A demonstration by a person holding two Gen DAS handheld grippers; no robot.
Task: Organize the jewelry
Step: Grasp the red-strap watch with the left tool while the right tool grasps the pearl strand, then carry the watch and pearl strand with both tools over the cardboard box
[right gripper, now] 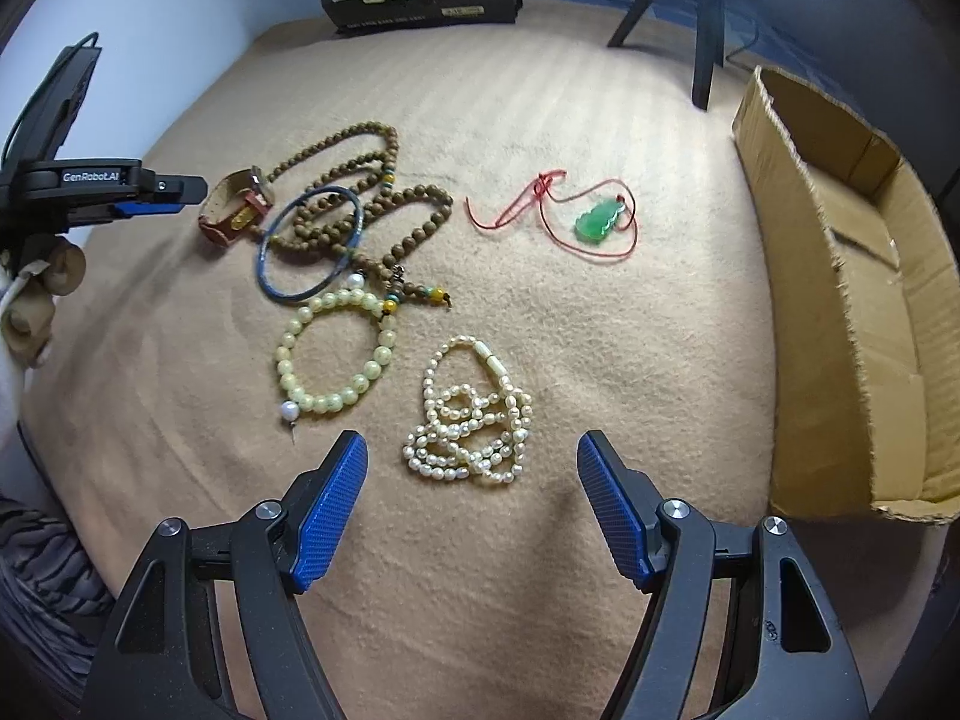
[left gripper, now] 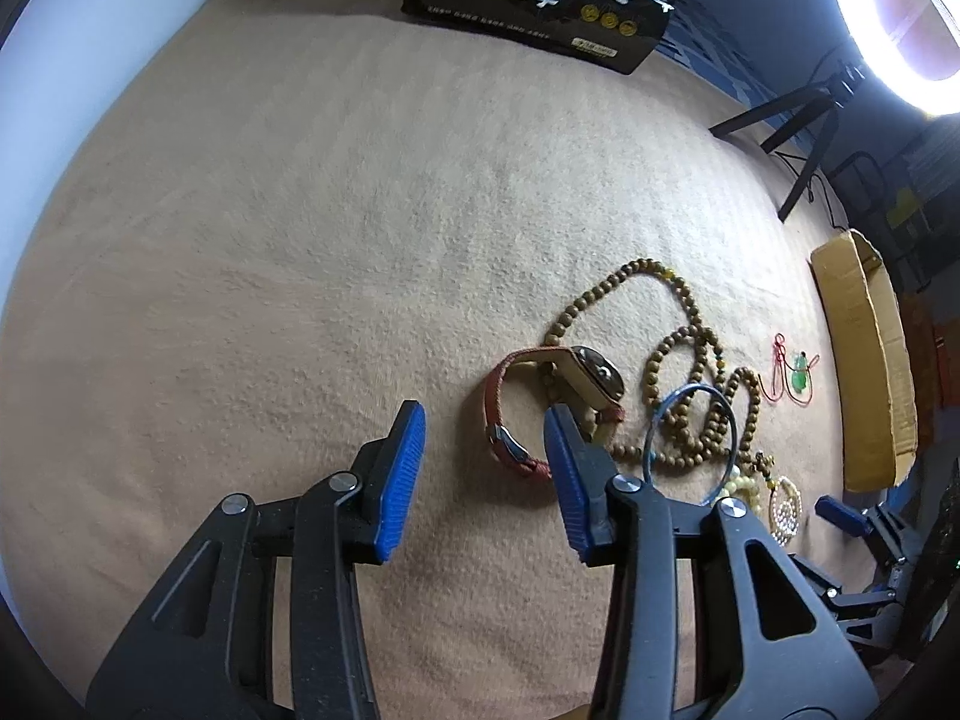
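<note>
My left fingers (left gripper: 483, 474) are spread, holding nothing, with the watch (left gripper: 558, 402) just above them. My right fingers (right gripper: 471, 507) are spread below the pearl necklace (right gripper: 471, 420).

A home recording corner: blanket-covered table (right gripper: 540, 540), ring light (left gripper: 900, 30) on tripod.

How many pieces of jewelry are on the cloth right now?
6: watch far left, brown beads under the blue bangle, yellow bracelet in front, pearls by right gripper, jade pendant near box.
</note>
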